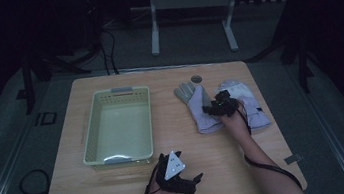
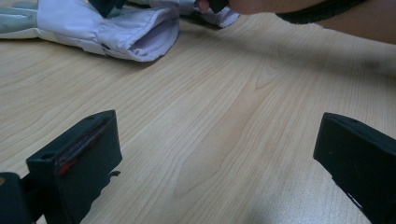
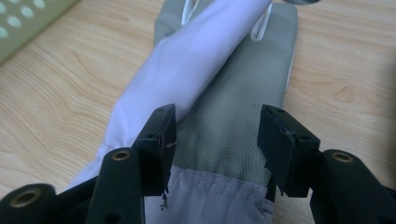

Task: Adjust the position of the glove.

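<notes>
Glove (image 3: 224, 102) lies at the picture's middle right beside a basket (image 1: 91, 133); the right gripper (image 3: 217, 140) straddles it, half open, not squeezing.

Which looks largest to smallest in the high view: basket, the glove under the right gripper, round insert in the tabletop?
1. basket
2. glove, under the right gripper
3. round insert, clearly smallest

I see a light wooden table (image 1: 210, 172) carrying a pale green basket (image 1: 119, 125) and two gloves (image 1: 201, 108) lying side by side.
</notes>
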